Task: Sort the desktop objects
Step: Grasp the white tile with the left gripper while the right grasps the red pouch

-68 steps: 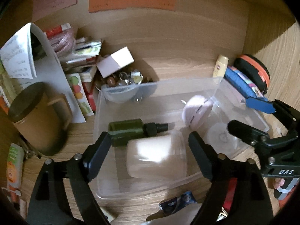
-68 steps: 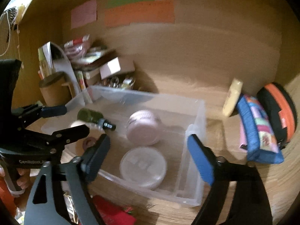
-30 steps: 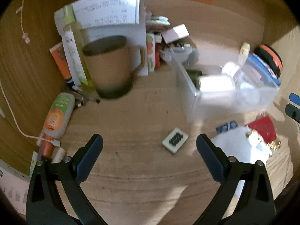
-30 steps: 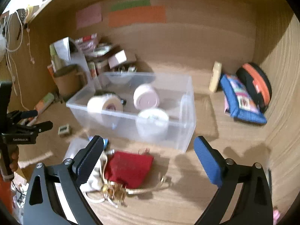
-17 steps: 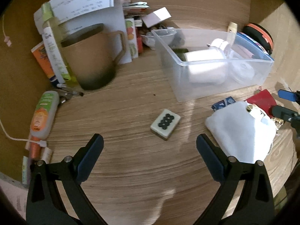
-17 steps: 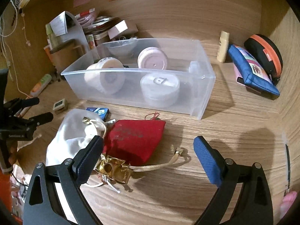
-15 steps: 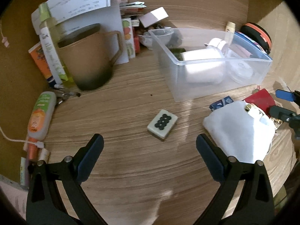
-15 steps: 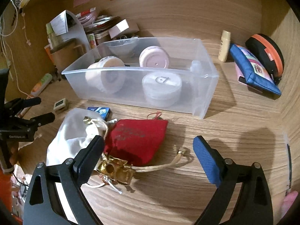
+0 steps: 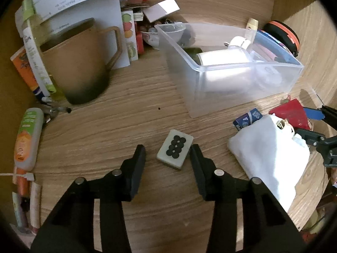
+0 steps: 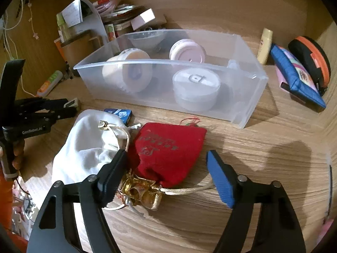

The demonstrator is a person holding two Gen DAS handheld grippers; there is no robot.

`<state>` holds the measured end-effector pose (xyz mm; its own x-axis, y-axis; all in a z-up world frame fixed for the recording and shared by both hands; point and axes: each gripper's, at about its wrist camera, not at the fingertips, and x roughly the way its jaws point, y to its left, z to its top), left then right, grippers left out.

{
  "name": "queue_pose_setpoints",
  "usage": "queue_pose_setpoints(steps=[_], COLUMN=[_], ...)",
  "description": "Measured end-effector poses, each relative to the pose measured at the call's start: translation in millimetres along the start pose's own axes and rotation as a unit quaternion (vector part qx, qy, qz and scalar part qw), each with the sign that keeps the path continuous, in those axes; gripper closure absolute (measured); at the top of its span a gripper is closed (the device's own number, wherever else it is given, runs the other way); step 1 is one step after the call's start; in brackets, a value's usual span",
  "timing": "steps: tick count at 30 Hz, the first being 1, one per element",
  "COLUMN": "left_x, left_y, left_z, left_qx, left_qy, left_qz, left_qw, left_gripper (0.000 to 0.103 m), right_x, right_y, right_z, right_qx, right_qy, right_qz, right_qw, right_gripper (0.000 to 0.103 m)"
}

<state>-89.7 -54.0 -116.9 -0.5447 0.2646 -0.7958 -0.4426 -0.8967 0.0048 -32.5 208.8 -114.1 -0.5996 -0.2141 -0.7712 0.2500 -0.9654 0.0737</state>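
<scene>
Right wrist: three jars [image 10: 195, 91], two pouches [image 10: 168, 147].

**Readable marks on the desk**

The left gripper [image 10: 70, 108] carries the white word "GenRobot.AI" on its black body. Near it lies a mahjong tile [image 9: 175, 150] with eight black circles. A small blue box [image 9: 248, 119] right of this tile shows "5m". The other printing is too blurred to read.
</scene>
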Motion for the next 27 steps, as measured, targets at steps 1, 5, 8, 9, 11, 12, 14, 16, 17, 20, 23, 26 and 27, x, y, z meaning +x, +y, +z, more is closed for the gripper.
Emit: queue_pose_setpoints(steps=[1,5,8,9,11,12,14,16,17,20,23,26,27], left_x=[0.3,1.5,2.7,3.4,5.4,5.8,6.3,6.3,6.1,6.5,5.7,3.6,2.0], left_y=[-0.3,-2.1,-4.8,-5.0,-4.5,-4.1,-3.9,-5.0,-5.8,-5.6,-6.0,-6.8,-6.5], left_z=[0.3,1.3,2.2,3.0,5.1,5.2,5.3,4.7,4.5,5.1,4.6,3.0,2.3], left_qx=[0.002,0.006,0.009,0.007,0.003,0.0,-0.001,0.001,0.002,-0.004,-0.012,-0.017,-0.021], left_qy=[-0.001,-0.003,-0.005,-0.006,-0.006,-0.006,-0.007,-0.009,-0.01,-0.011,-0.011,-0.013,-0.014], left_qz=[-0.002,-0.004,0.0,0.004,0.007,0.007,0.005,0.01,0.011,0.02,0.034,0.037,0.034], left_qw=[1.0,1.0,0.9999,0.9999,1.0,1.0,1.0,0.9999,0.9999,0.9997,0.9993,0.9991,0.9991], left_gripper=[0.06,0.062,0.062,0.062,0.062,0.062,0.072,0.076,0.079,0.079,0.079,0.079,0.079], right_x=[1.5,4.7,4.7,4.4,3.5,2.3,0.5,-1.8,-2.5,-3.9,-7.9,-12.3,-13.9], right_y=[0.0,1.7,4.3,5.5,7.8,9.4,11.9,13.3,13.3,11.0,6.3,3.5,1.9], right_z=[0.3,1.3,0.6,0.3,-0.5,-0.8,-1.4,-2.4,-2.4,-2.6,-2.3,-4.1,-5.0], right_qx=[0.0,-0.003,-0.009,-0.013,-0.018,-0.024,-0.032,-0.039,-0.038,-0.029,-0.016,-0.008,-0.003], right_qy=[0.003,0.007,0.007,0.006,0.004,0.001,-0.003,-0.008,-0.01,-0.01,-0.017,-0.023,-0.025], right_qz=[0.005,0.013,0.023,0.027,0.027,0.026,0.024,0.026,0.027,0.033,0.042,0.042,0.042], right_qw=[1.0,1.0,1.0,1.0,0.999,0.999,0.999,0.999,0.999,0.999,0.999,0.999,0.999], right_gripper=[0.036,0.044,0.055,0.058,0.063,0.064,0.068,0.073,0.075,0.079,0.081,0.082,0.082])
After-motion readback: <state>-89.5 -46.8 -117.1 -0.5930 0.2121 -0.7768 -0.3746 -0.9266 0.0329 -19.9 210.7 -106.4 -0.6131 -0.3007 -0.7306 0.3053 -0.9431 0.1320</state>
